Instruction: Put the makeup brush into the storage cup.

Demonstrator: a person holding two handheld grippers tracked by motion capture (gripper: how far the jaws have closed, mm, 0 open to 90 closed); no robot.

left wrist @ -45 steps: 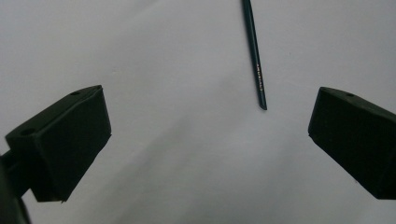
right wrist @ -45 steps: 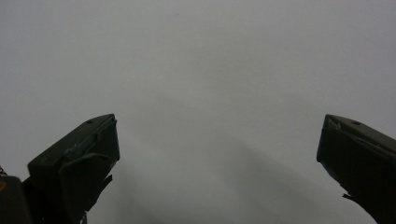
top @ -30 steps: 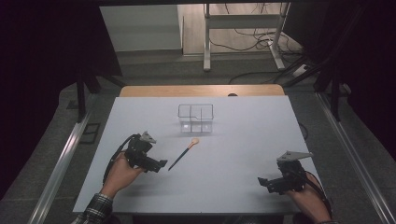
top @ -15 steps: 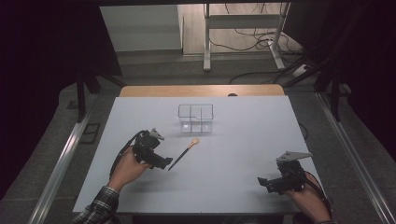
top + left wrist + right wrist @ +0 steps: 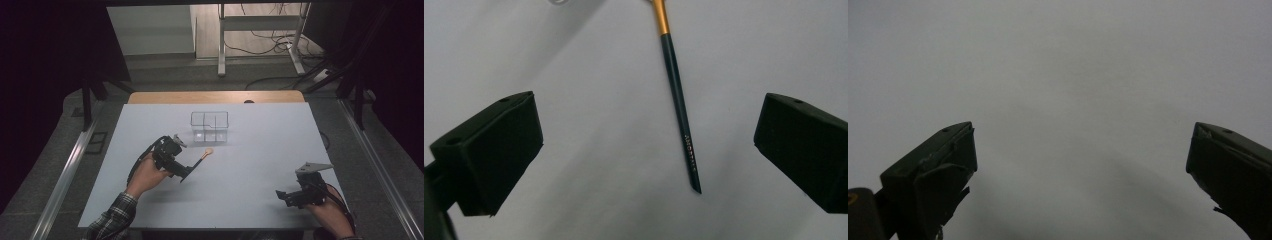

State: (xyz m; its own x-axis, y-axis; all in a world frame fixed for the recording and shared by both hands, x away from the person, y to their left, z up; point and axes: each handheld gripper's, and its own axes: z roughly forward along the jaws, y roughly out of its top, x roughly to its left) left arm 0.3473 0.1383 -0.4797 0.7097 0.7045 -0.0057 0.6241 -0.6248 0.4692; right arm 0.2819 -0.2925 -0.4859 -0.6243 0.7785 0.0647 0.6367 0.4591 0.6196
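Hovering low, the left tool (image 5: 649, 150) straddles the brush (image 5: 679, 100), jaws spread.

The brush (image 5: 679, 95) is showing a dark green handle and a gold band; the tabletop (image 5: 260, 165) is looking pale grey, the sleeve (image 5: 112, 222) plaid.

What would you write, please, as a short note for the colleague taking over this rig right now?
Left tool: open, jaws spread either side of the brush, not yet touching it.
Right tool: open, low over the bare table near its right front edge, holding nothing.
Brush: lies flat on the table, dark handle pointing toward the left tool, gold ferrule and head toward the clear divided box.
Done: the approach to the brush.
Left: close on the handle and lift; it probably goes into the box.
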